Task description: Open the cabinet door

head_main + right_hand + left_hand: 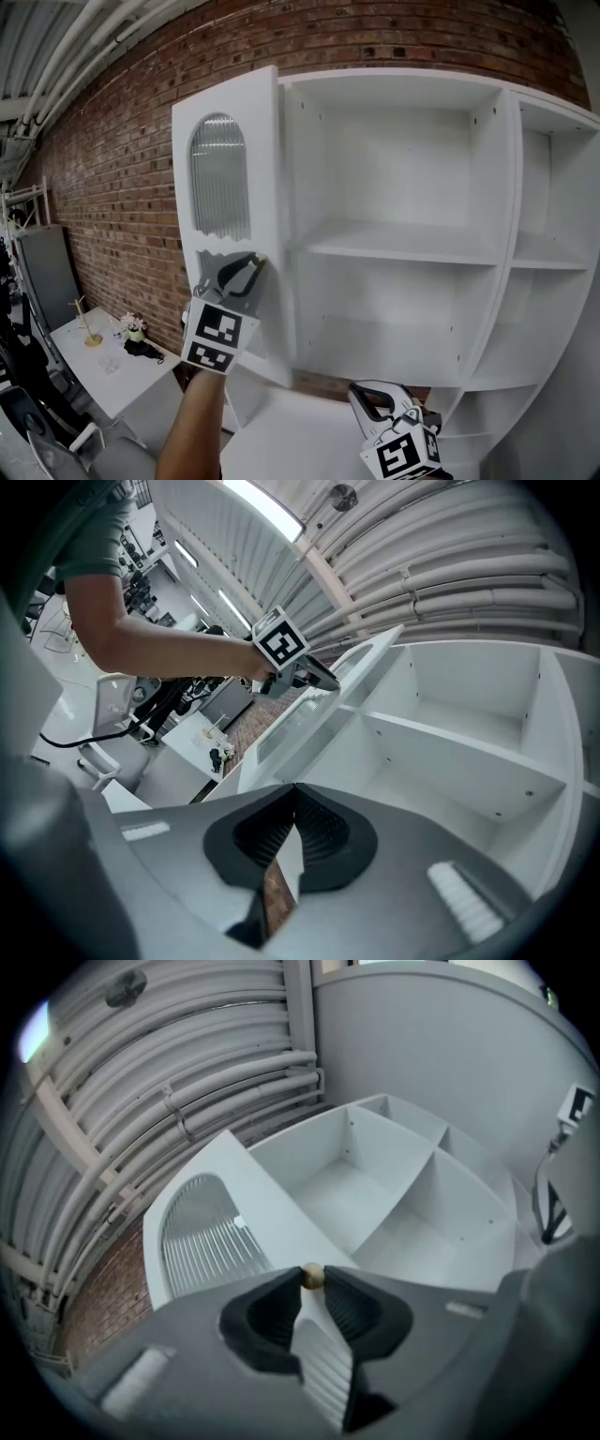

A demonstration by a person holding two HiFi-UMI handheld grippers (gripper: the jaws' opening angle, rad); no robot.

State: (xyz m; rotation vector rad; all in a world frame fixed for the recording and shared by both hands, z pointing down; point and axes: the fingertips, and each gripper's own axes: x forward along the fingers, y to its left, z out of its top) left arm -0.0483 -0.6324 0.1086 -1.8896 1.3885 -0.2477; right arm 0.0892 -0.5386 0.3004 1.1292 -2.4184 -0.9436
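A red-brown brick wall (pixel 112 141) fills the background, and against it stands a tall white cabinet of open shelves (pixel 492 234), its compartments bare. The white cabinet door with an arched ribbed-glass pane (pixel 265 150) stands open at the cabinet's 9 o'clock side, swung clear of the shelves, so the opening looks largely done. The left hand-held gripper (pixel 251 267), at about 5 o'clock from the glass pane (pixel 220 178), is closed tight with its two jaws pinching the small round brass-coloured knob (pixel 311 1277) at their very tips. The right hand-held gripper (pixel 294 789) hangs low at 6 o'clock in the head view, well apart from the door, its jaws pressed together with nothing between them. The door is probably a stiff, fairly light painted panel that will only turn about its hinges, so any pull should follow that arc. The glass insert is likely fragile and best left untouched. The knob is the natural hold, though it is small, smooth and apt to slip from a tip pinch.
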